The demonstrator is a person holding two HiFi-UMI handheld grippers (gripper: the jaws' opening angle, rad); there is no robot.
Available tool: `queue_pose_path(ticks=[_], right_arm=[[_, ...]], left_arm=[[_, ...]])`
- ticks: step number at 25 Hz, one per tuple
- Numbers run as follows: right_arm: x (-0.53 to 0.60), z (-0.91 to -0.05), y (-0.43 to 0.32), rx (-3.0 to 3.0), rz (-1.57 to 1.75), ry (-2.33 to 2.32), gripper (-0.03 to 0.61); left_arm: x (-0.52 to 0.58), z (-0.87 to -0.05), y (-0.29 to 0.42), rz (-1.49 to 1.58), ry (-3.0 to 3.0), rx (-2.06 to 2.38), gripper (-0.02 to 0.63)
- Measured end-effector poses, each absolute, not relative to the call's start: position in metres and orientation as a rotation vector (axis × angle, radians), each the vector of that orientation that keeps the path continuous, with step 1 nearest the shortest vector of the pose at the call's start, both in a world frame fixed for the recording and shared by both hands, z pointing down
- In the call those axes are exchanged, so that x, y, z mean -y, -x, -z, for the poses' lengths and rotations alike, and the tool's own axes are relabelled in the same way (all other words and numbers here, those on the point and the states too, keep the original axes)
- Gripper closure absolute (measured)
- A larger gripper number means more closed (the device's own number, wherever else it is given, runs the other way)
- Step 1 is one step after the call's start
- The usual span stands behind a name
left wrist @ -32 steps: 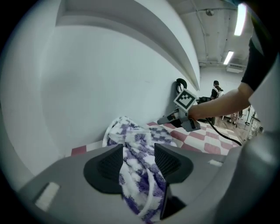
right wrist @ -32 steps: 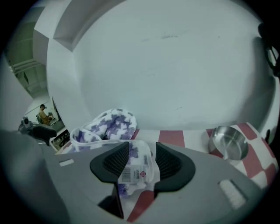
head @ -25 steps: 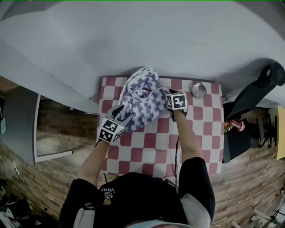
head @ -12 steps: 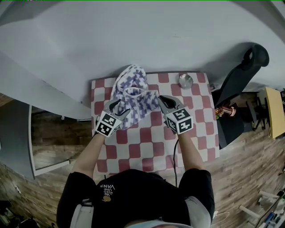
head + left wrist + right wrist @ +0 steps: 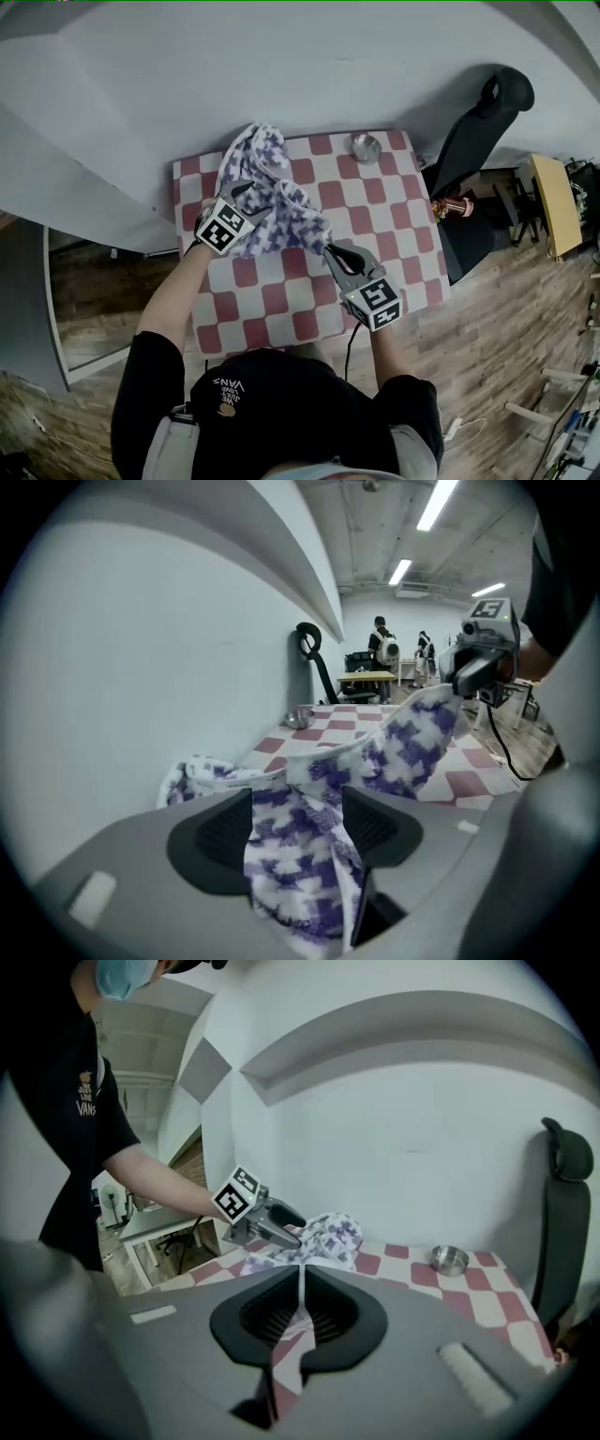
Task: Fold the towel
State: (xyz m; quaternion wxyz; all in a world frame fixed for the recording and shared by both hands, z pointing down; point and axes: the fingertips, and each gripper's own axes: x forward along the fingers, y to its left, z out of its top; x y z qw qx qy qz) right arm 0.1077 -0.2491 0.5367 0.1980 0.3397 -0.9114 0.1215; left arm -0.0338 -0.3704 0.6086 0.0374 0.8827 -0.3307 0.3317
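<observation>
The purple-and-white checked towel (image 5: 272, 211) lies bunched at the back left of the red-checked table (image 5: 375, 216) and stretches forward in a strip. My right gripper (image 5: 333, 251) is shut on a thin edge of the towel (image 5: 328, 1237), raised above the table's front middle; in its own view, the right gripper (image 5: 300, 1288) shows that edge pinched between the jaws. My left gripper (image 5: 253, 199) is at the bunch; its jaws have just been opening and stand wide, with towel (image 5: 309, 855) hanging loosely between them. The right gripper (image 5: 452, 688) shows beyond, holding the strip's far end.
A small steel bowl (image 5: 366, 147) stands at the table's back right. A black chair (image 5: 478, 131) is beside the table's right edge, against the white wall. A wooden side table (image 5: 548, 192) is further right. People (image 5: 380, 649) stand far off.
The right gripper has shut on the towel's edge and pulled it up and back toward the person, stretching the towel out. The left gripper shifted slightly along the bunch.
</observation>
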Motion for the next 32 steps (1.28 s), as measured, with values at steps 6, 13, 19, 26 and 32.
queue_pose_path(ticks=[6, 13, 19, 26, 32], right_arm=[[0.207, -0.555, -0.131, 2.498, -0.435, -1.045, 0.557], [0.183, -0.556, -0.170, 2.441, -0.502, -1.183, 0.557], [0.163, -0.564, -0.175, 2.383, -0.507, -1.218, 0.557], [0.127, -0.552, -0.145, 2.377, -0.473, -1.225, 0.557], [0.078, -0.553, -0.095, 2.387, -0.445, -1.155, 0.557]], left_arm=[[0.367, -0.642, -0.024, -1.093, -2.719, 0.706, 0.321], [0.332, -0.677, -0.067, -1.178, -2.646, 0.485, 0.361], [0.306, -0.633, -0.050, -1.012, -2.766, 0.543, 0.566], [0.220, -0.546, 0.036, -0.849, -2.909, 0.899, 0.566], [0.129, -0.544, 0.105, -0.757, -2.845, 1.181, 0.566]])
